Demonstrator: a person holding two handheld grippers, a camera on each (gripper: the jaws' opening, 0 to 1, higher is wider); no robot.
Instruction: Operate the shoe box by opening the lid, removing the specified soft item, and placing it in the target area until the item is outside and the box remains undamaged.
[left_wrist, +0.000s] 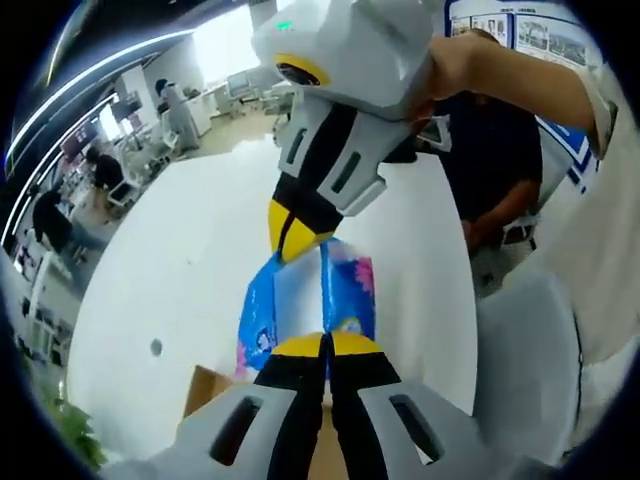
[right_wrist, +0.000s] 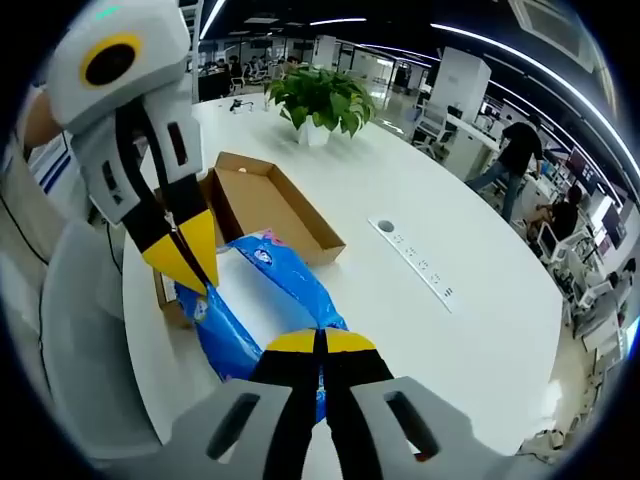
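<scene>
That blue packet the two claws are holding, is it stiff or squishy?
Probably squishy: the blue packet sags between the left gripper and right gripper. Its glossy wrap looks slippery. It seems light, hanging from pinched ends.

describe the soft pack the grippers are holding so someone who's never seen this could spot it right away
Start at the big white table and find the open cardboard shoe box near the potted plant. Just in front of the box, the blue plastic pack is pinched between the left gripper and right gripper. It is the scene's sole glossy blue item, with pink print.

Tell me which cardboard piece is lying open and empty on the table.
The shallow brown tray beyond the blue pack, nearer the potted plant; the other cardboard piece sits mostly hidden behind the pack.
</scene>
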